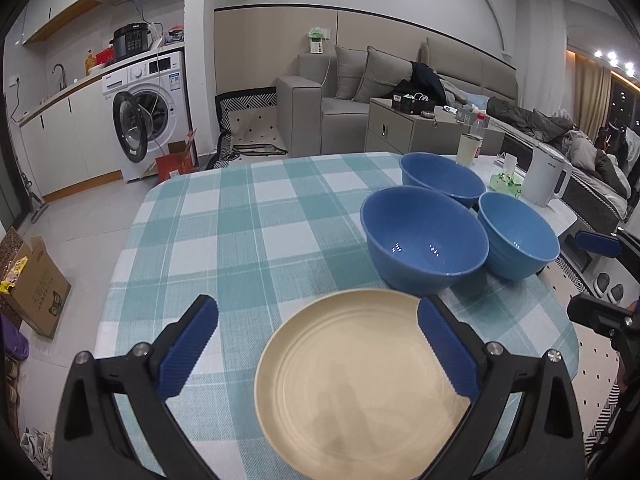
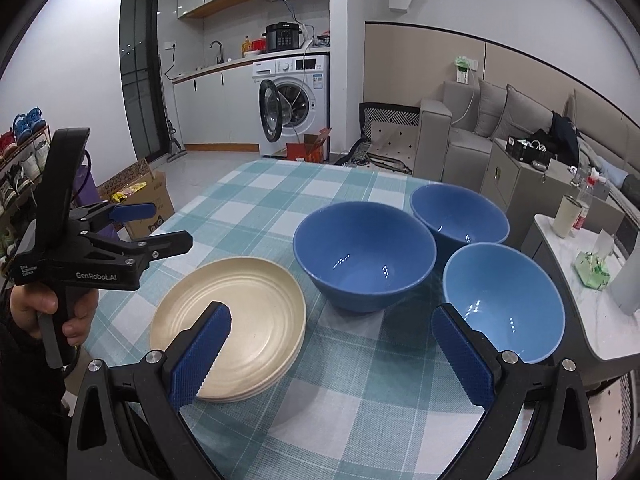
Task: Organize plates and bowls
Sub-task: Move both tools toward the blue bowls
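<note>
A stack of cream plates [image 1: 360,380] [image 2: 232,320] lies on the checked tablecloth [image 1: 248,240] near the front edge. Three blue bowls stand upright, close together beyond it: a large one [image 1: 424,240] [image 2: 364,256], one behind it [image 1: 440,178] [image 2: 460,216], and a lighter one [image 1: 516,232] [image 2: 504,300] to the right. My left gripper [image 1: 316,304] [image 2: 172,224] hangs open above the plates, holding nothing. My right gripper [image 2: 330,312] is open too, raised over the cloth between the plates and the lighter bowl, with nothing between its fingers.
A marble side table [image 2: 600,320] to the right carries a white kettle [image 1: 546,178], a cup [image 2: 566,216] and a green tissue pack [image 2: 592,268]. A cardboard box [image 1: 36,284] sits on the floor to the left. A washing machine [image 2: 292,104] and a sofa [image 1: 360,96] stand beyond the table.
</note>
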A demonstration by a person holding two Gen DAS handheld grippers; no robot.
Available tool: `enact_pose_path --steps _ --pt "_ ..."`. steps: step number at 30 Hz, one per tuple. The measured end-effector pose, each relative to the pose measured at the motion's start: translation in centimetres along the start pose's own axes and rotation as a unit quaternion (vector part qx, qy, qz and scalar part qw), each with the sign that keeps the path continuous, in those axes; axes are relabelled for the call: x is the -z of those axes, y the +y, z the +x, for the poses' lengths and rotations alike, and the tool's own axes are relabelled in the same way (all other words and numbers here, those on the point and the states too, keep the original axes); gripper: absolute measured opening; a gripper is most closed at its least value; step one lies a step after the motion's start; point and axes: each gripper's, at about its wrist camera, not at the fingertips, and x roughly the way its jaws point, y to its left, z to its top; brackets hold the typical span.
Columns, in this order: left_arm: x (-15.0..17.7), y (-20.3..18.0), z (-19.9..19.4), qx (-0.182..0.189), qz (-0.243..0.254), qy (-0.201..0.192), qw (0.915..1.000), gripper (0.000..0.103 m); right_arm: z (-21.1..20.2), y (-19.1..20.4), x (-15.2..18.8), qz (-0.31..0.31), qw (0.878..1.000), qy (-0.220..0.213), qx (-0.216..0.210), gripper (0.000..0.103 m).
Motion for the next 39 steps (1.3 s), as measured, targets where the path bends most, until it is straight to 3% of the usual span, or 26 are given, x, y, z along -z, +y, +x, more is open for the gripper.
enact_pose_path --steps 20,39 --pt "-5.6 -4.6 2.8 0.024 0.029 -0.01 0.9992 0.101 -2.8 -6.3 -3.4 0.039 0.998 -0.047 0.001 0.102" --pt "-9.7 -5.3 7.4 0.036 0.025 0.026 0.9987 0.101 1.0 -11.2 -5.7 0.078 0.997 -0.007 0.004 0.102"
